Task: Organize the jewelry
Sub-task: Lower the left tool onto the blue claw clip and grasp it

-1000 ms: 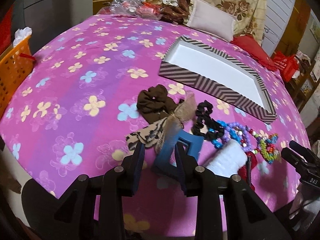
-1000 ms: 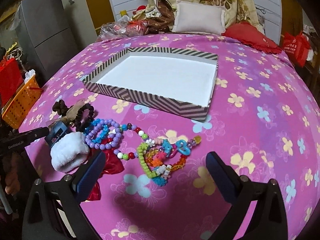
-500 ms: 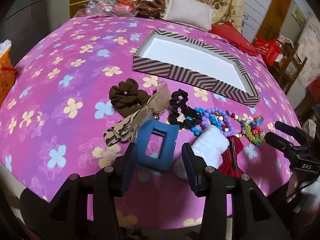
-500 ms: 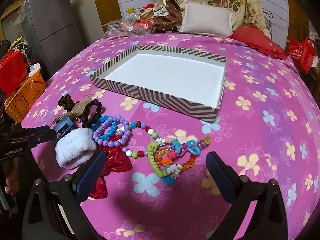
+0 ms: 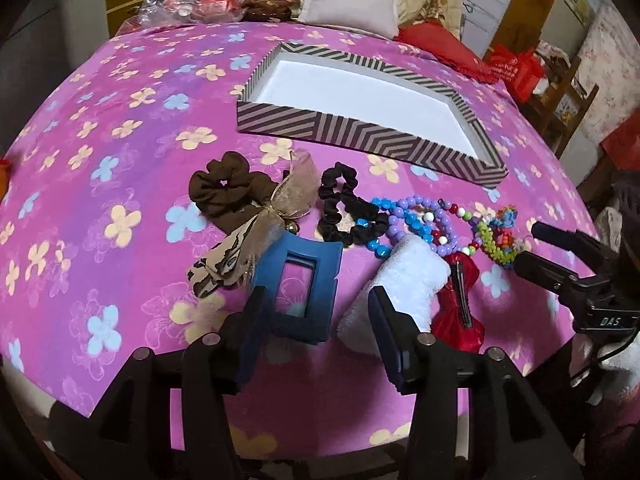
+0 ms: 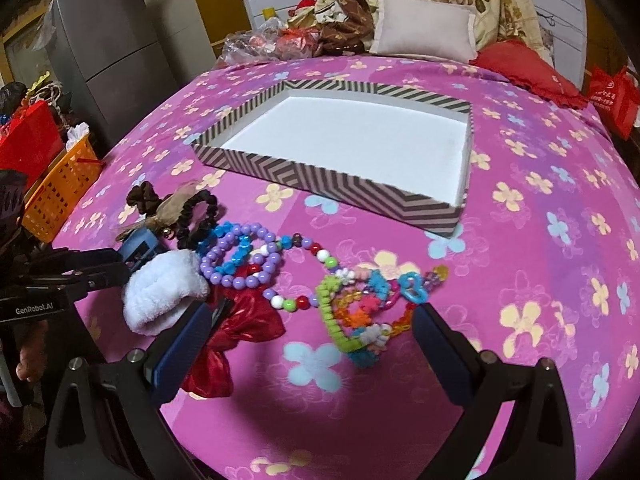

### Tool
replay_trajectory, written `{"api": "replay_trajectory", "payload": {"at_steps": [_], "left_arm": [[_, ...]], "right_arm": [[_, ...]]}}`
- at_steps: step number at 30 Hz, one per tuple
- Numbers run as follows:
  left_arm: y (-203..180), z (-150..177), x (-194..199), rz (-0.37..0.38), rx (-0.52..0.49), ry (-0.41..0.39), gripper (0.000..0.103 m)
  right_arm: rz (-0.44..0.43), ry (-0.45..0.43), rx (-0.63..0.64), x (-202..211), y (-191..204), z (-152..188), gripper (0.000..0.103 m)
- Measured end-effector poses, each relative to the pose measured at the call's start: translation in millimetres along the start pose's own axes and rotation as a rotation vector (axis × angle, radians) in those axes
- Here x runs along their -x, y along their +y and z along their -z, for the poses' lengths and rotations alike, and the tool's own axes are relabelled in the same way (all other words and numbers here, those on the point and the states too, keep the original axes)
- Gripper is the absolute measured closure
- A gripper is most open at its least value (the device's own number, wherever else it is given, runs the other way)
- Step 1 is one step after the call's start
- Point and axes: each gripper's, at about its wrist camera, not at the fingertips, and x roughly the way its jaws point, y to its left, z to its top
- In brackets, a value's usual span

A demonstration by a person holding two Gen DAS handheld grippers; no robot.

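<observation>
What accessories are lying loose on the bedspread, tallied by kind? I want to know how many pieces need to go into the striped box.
Scrunchies: 2, one brown, one black
Bows: 2, one tan, one red
Claw clip: 1, blue
White fluffy band: 1
Bead bracelets and strands: a tangled cluster, count unclear
Total: 6 pieces plus the beads; striped box holds nothing.

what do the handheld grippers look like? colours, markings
Both are black plastic two-finger units with triangular cut-outs in the finger arms, silver pivot bolts and dark blue ribbed pads. Seen from the other side's camera, the right gripper carries white "DAS" lettering, and the left gripper a white "GenRobot.AI" label. No cables or sleeves are clearly visible.
</observation>
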Motion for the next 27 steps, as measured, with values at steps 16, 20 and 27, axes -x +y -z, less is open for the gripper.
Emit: {"api": "replay_trajectory", "payload": {"at_steps": [16, 20, 27], "left_arm": [[1, -3, 0, 0.012, -0.042, 0.031, 0.05], [2, -3, 0, -0.011, -0.055, 0.027, 0.05], [0, -2, -2, -0.015, -0.084, 0.031, 0.049]], "right_arm": [[-0.052, 0.034, 0.059, -16, 25, -3, 0.001], [-0.059, 0.035, 0.047, -19, 25, -5, 0.001], [-0.078, 0.044, 0.066, -24, 34, -7, 0.001]]}}
